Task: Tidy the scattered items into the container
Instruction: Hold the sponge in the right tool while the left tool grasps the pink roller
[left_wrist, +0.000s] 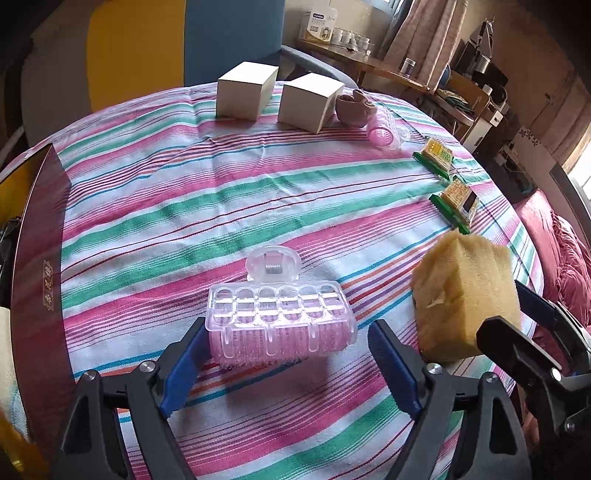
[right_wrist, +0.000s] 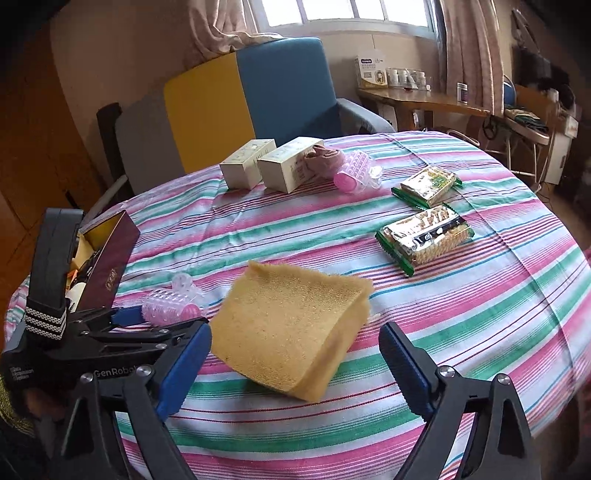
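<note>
Striped cloth (left_wrist: 258, 206) in pink, green and white covers the round table, and everything else sits on it. At its left edge stands the dark maroon container (left_wrist: 40, 258), its lid open; the right wrist view shows a yellow lining and some items already inside. Two white boxes (left_wrist: 245, 90) stand side by side at the far edge, with a dusty-pink bowl-like item (left_wrist: 352, 109) just beside the right-hand one and a pink hair roller (left_wrist: 384, 129) touching that. Two green-edged snack packets (right_wrist: 424, 236) lie apart from each other on the right side of the cloth.

Nearer, a yellow sponge (right_wrist: 291, 325) sits tilted between the fingers of the right gripper (right_wrist: 295, 369), whose jaws stand wide apart; whether either pad touches the sponge cannot be told. The left gripper (left_wrist: 286, 365) is likewise spread open, its blue pads on either side of a second pink hair roller with a clear clip (left_wrist: 280, 317), the left pad just at the roller's end and the right pad apart from it. This roller rests on the cloth near the container.
</note>
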